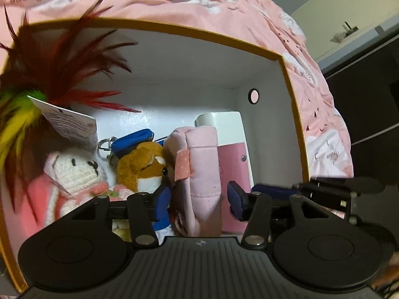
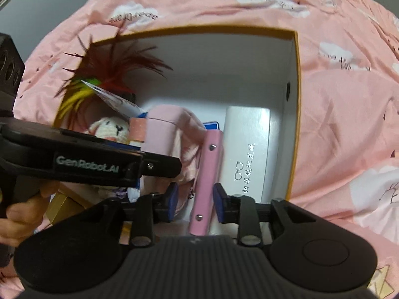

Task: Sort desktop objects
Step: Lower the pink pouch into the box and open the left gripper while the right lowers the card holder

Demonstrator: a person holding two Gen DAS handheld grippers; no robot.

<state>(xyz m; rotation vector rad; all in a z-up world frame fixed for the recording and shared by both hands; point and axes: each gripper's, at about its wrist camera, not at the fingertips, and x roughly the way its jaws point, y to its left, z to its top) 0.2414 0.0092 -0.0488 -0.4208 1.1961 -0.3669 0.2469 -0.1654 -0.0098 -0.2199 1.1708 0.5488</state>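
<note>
The box (image 2: 295,114), white inside with a mustard rim, sat on a pink cloud-printed bedspread (image 2: 349,99), already holding the sorted things. A slim pink case (image 2: 205,182) stood on edge in it, directly between the fingers of the right gripper (image 2: 195,200), whose blue pads were spread a little to either side without pressing it. Just right of those fingers lay a white box with silver lettering (image 2: 249,149).

A padded pink pouch (image 1: 202,172) stood between the fingers of the left gripper (image 1: 199,200), which were spread wide; the right pad hung clear of the pouch, the left one was hidden behind the linkage. Left of those fingers a brown plush bear in a blue cap (image 1: 142,167) leaned against the pouch, beside a white crocheted bunny (image 1: 74,172). Farther left, a red, green and yellow feather toy (image 1: 49,74) with a paper tag stuck up over the rim. A hand (image 2: 22,214) gripped the left gripper's handle.
</note>
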